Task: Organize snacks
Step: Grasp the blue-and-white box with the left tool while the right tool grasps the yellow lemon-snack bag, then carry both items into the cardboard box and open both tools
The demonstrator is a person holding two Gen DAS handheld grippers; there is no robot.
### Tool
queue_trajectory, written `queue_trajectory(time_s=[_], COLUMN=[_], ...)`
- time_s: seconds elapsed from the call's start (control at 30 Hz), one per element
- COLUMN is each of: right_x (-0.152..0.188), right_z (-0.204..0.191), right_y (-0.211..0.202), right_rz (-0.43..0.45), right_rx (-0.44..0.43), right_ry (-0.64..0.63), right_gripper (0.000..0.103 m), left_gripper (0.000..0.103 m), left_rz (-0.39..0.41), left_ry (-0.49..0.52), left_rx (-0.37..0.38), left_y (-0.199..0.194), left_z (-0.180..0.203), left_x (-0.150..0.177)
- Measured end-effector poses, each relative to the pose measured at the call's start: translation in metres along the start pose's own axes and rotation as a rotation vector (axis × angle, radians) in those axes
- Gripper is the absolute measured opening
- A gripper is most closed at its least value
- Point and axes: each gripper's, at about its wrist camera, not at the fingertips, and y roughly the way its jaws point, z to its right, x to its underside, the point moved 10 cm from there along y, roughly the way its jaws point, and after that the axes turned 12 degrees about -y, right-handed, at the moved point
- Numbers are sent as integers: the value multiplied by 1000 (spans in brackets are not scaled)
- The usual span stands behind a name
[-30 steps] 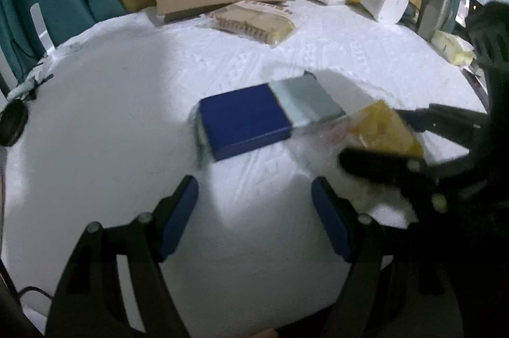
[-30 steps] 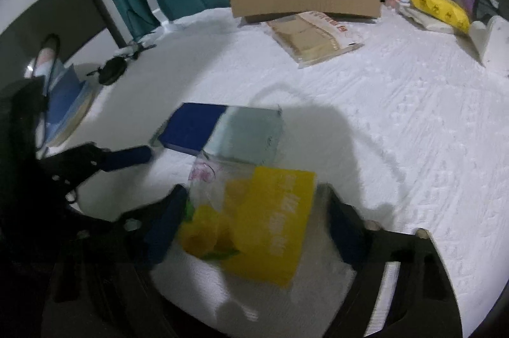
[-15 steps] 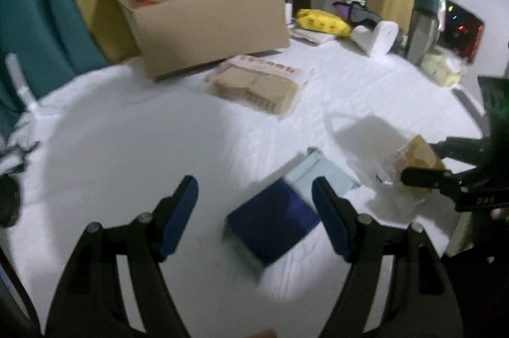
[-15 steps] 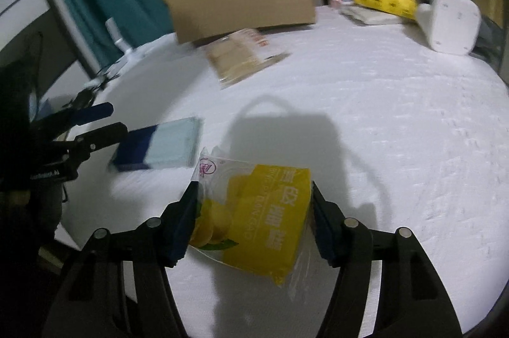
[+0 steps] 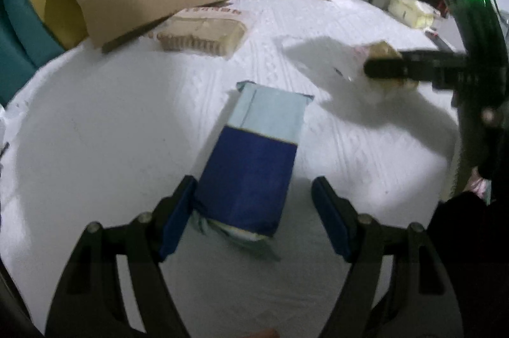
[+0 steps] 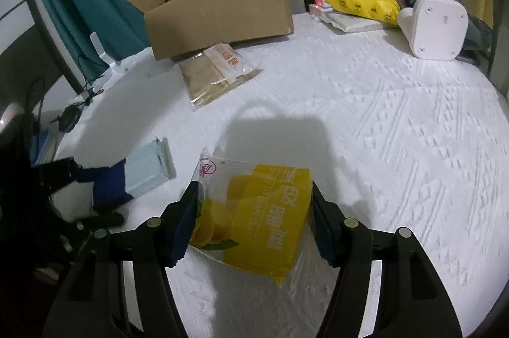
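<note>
cardboard box point(image 6: 219, 10) (contents hidden), flaps open

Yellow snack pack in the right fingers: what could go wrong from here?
1. The right gripper pinches the yellow snack pack by its soft sides; the loose wrapper may slip or crumple.
2. The left gripper is open, its left finger against the blue pack, the right finger clear. Closing now may push it sideways.
3. The two grippers work close together and could collide heading to the cardboard box.
</note>
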Motion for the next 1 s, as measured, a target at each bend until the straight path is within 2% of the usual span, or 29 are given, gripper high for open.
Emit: queue_trajectory(time_s=[0.13, 0.17, 0.23, 0.33, 0.5, 1.0], right_x=[-10, -13, -18, -26, -45, -114], right_z=[-1, -1, 0, 2, 1, 9], right_y=[0, -1, -2, -3, -1, 2], right_rz=[17, 22, 31, 41, 61, 145], right_rx=[-9, -10, -11, -9, -8, -33], right_ry=[-15, -17, -19, -21, -61, -124], right_gripper=[67, 67, 67, 67, 67, 67], left_gripper=[74, 63, 58, 55, 52, 51], left_rz=[19, 24, 29, 25, 99, 245], left_ry=[-71, -77, -76, -95, -135, -189], left_rx=[34, 31, 18, 53, 31, -42], left_y=[3, 4, 7, 7, -8, -33], left_z=[-5, -6, -8, -8, -17, -49], left_x=[-11, -14, -19, -25, -57, -138])
